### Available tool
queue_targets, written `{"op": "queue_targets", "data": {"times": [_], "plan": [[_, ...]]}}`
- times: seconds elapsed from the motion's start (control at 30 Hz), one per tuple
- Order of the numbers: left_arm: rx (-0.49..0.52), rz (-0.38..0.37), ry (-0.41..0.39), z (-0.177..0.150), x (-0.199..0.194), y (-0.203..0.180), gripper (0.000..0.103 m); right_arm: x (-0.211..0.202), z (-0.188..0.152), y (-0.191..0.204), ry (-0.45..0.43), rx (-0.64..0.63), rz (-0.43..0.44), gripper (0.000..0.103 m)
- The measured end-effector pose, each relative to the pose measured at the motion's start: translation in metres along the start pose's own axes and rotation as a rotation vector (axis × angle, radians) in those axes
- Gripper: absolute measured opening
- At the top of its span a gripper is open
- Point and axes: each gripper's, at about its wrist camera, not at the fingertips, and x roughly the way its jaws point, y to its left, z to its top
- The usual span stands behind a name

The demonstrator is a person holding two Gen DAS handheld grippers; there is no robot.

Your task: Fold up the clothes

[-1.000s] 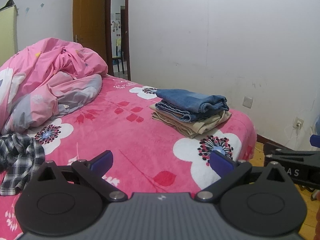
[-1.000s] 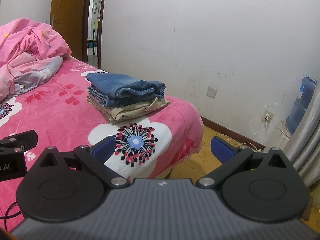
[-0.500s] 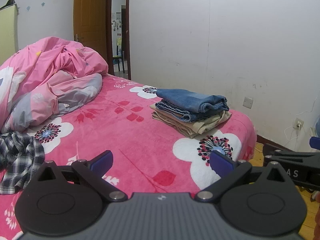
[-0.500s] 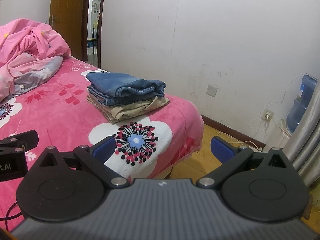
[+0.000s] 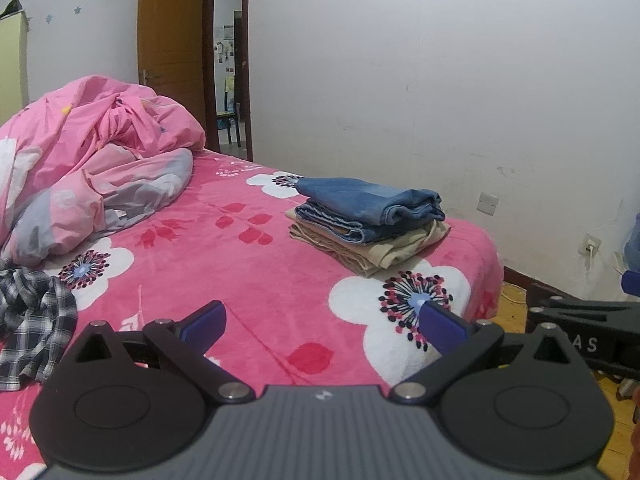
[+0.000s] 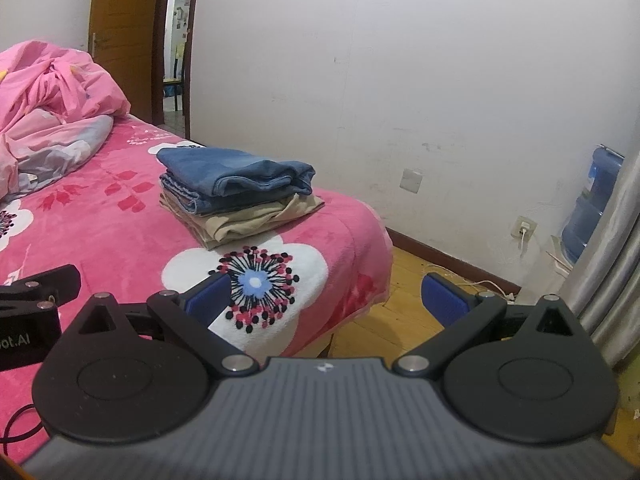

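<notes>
"A S" on right gripper, "ot.AI" on left gripper

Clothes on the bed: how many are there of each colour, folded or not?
Blue jeans, folded, top of the stack: 1
Beige trousers, folded, underneath: 1
Black-and-white checked shirt, crumpled, unfolded: 1
Total: 3

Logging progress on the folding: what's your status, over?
Left gripper open, right gripper open, both empty. Folded stack on bed; plaid shirt unfolded, untouched. Nothing in the way.
</notes>
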Motion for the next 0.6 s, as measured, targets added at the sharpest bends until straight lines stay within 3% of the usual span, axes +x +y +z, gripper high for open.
{"op": "queue_targets", "data": {"times": [0.6], "plan": [[-0.006, -0.007, 0.006, 0.0013, 0.003, -0.0068, 0.103, 0.0039, 0.0024, -0.0059, 0.002, 0.007, -0.014, 0.102]]}}
